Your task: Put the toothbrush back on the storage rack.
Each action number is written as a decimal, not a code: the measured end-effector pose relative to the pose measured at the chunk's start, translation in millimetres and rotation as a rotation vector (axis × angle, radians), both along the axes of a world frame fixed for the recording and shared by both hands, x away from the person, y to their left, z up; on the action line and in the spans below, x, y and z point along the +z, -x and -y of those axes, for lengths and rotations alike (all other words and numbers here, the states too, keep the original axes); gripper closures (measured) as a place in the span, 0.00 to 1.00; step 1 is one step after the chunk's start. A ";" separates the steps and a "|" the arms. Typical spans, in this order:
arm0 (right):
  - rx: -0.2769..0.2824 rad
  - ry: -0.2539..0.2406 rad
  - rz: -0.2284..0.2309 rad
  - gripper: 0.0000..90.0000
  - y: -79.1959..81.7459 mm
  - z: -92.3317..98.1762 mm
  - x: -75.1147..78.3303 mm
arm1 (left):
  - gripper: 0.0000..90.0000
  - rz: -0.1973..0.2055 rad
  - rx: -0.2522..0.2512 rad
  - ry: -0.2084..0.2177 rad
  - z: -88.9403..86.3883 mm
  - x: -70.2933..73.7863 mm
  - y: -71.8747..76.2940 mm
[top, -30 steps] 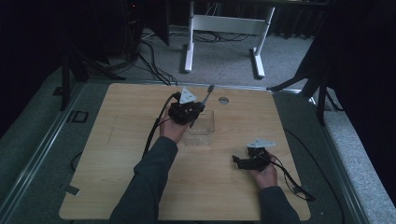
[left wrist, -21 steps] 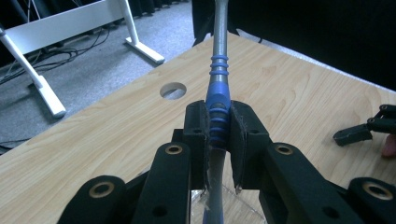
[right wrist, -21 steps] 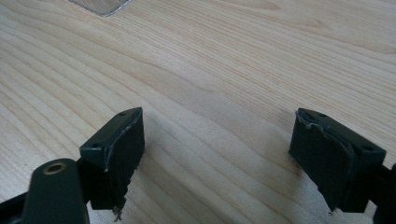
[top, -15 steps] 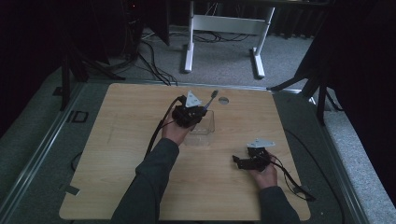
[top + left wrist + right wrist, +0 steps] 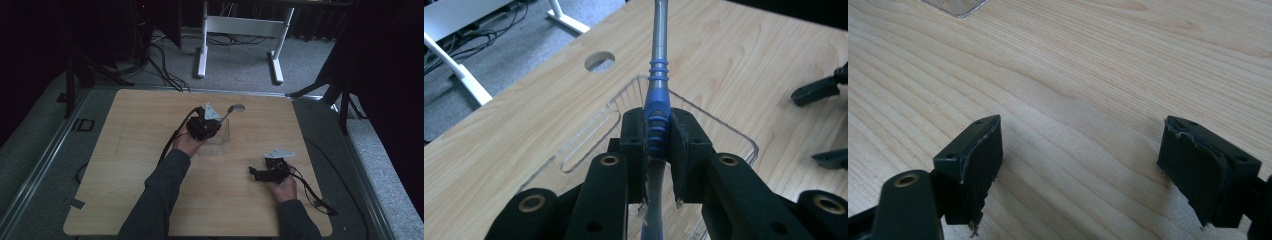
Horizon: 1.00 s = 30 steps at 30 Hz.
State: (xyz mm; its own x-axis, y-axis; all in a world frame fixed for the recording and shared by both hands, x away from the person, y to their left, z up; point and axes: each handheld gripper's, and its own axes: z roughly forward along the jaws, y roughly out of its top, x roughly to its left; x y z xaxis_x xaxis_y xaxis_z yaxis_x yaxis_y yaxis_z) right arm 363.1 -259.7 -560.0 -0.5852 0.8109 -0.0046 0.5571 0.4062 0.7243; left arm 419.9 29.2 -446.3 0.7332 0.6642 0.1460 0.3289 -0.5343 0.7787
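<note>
Table (image 5: 125, 165): pale wood, with a round hole (image 5: 239, 107) near its far edge; in the left gripper view we see that hole (image 5: 600, 61) beyond the container.
Clear container (image 5: 220, 142): sits mid-table, in the same spot as a second ago.
Left gripper (image 5: 204, 125): above the container, carried slightly farther from the person than a second ago; jaws clamped on the utensil.
Right gripper (image 5: 256, 173): low over bare wood, unmoved; we see its jaws wide apart, pads (image 5: 979, 160) holding nothing.
Utensil (image 5: 657, 107): ribbed blue grip, grey metal shaft; its far end (image 5: 231, 111) reaches toward the hole.
</note>
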 end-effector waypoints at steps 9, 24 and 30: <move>0.000 0.000 0.001 0.19 -0.1 0.0 0.0 | 0.86 -0.026 -0.018 -0.031 2.7 -7.3 1.1; -0.001 0.000 -0.001 0.19 0.1 -0.1 0.0 | 0.67 -0.066 -0.010 0.009 -8.0 -11.3 3.3; 0.000 0.001 0.001 0.19 -0.1 0.0 0.0 | 0.63 -0.059 0.016 0.032 -16.4 -7.0 2.6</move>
